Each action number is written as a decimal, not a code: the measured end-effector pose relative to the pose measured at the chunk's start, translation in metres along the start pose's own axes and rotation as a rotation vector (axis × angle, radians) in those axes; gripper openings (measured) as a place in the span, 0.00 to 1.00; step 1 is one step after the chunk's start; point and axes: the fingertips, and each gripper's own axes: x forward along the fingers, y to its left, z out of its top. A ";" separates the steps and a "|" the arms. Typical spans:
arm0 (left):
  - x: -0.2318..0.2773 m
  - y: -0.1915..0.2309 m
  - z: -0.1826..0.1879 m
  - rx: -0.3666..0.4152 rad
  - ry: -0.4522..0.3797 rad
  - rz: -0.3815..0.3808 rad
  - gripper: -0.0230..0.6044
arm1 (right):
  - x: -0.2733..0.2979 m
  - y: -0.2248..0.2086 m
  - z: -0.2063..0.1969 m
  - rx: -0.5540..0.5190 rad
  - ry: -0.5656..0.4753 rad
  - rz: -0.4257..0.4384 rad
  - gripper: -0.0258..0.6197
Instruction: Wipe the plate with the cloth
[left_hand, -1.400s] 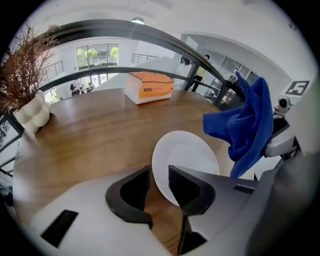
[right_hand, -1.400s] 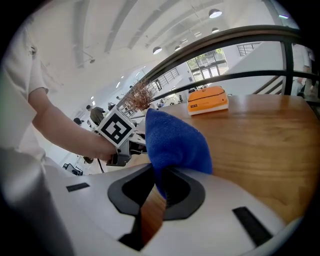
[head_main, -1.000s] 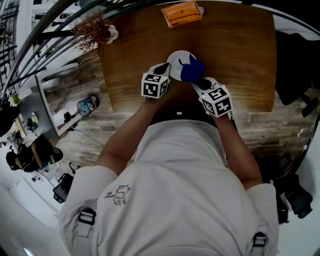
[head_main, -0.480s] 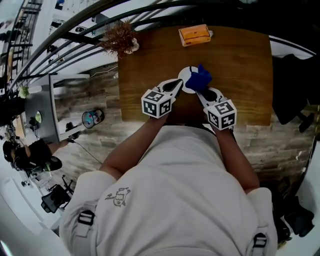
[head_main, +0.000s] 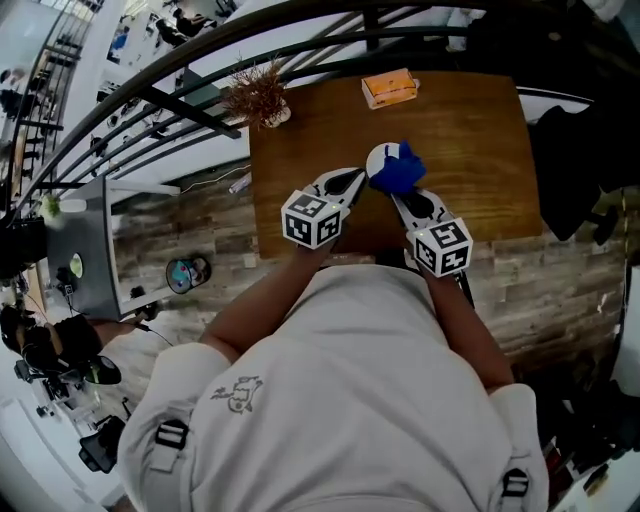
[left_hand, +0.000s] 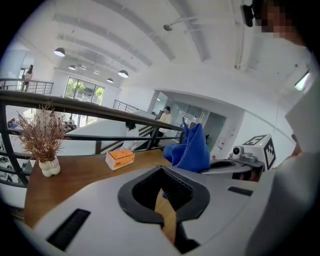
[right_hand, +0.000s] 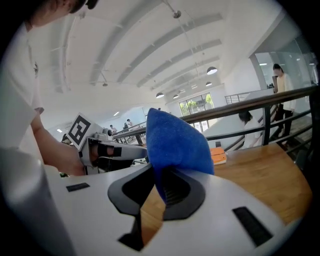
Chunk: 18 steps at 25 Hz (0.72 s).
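The right gripper (right_hand: 161, 189) is clamped on a fold of the thick blue cloth (right_hand: 175, 140), which in the head view overlaps the right side of the small round white plate (head_main: 377, 157) over the middle of the brown wooden table (head_main: 480, 150). The left gripper (left_hand: 166, 189) is clenched tight with nothing seen between its jaws. Its tips sit just beside the plate's left rim, and I cannot tell whether they steady it. The step in hand looks like bringing cloth to plate. Next, I judge, the cloth must press flat on the plate's face and sweep across without sliding it
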 end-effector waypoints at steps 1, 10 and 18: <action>-0.011 -0.002 0.001 0.025 -0.017 0.001 0.05 | -0.004 0.011 0.000 -0.017 -0.017 -0.013 0.11; -0.108 -0.026 -0.018 0.086 -0.111 -0.051 0.05 | -0.031 0.099 -0.016 0.000 -0.149 -0.126 0.11; -0.175 -0.067 -0.035 0.132 -0.182 -0.101 0.05 | -0.080 0.164 -0.020 -0.075 -0.273 -0.252 0.11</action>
